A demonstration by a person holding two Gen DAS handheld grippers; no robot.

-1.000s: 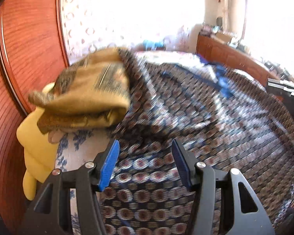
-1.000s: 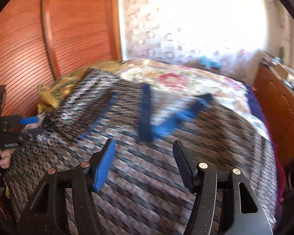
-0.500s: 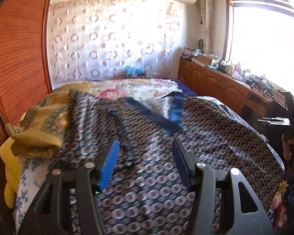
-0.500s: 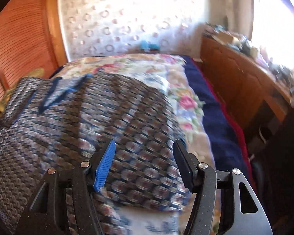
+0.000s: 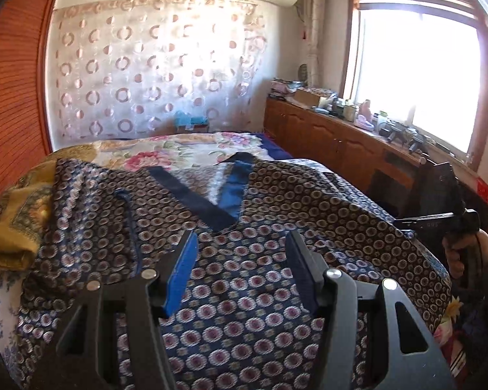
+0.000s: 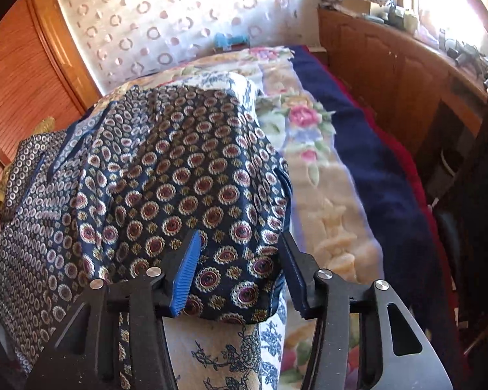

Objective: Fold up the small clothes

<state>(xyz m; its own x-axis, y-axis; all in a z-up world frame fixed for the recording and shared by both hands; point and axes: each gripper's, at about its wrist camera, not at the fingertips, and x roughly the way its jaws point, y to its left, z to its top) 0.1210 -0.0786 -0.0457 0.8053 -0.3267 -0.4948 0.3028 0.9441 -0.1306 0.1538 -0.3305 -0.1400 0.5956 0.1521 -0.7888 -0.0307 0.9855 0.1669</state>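
**Two grippers over one patterned garment, neither clamped**

Two tools in my hands, both above the bed. The garment (image 5: 276, 227), navy w/ rows of round medallions and a plain blue V-neck band (image 5: 211, 201), is spread flat across the bed (image 5: 192, 149), neck pointing toward the far wall. It covers most of the near half; a floral bedspread shows beyond the collar.

Left gripper (image 5: 240, 269): jaws apart, nothing between the pads, hanging above the chest area just below the V. Blue pad on the left finger, dark pad on the right. A folded mustard-yellow cloth (image 5: 13, 227) lies at the garment's left edge, next to the wood-panelled wall.

Right gripper (image 6: 237, 269): jaws have just been closing but are not together yet. The garment's right-hand corner (image 6: 237, 292) sits between the fingers, hem draped over a white pillow w/ blue flowers (image 6: 231, 357). Cannot see the pads pressing the fabric; gaps show on both sides, so not gripping as far as I can tell. In the left view my right hand (image 5: 462, 253) holds that tool at the bed's right side.

Wooden cabinet (image 5: 325, 136) under the window, cluttered on top. Circle-print curtain (image 5: 146, 74) covers the back wall.
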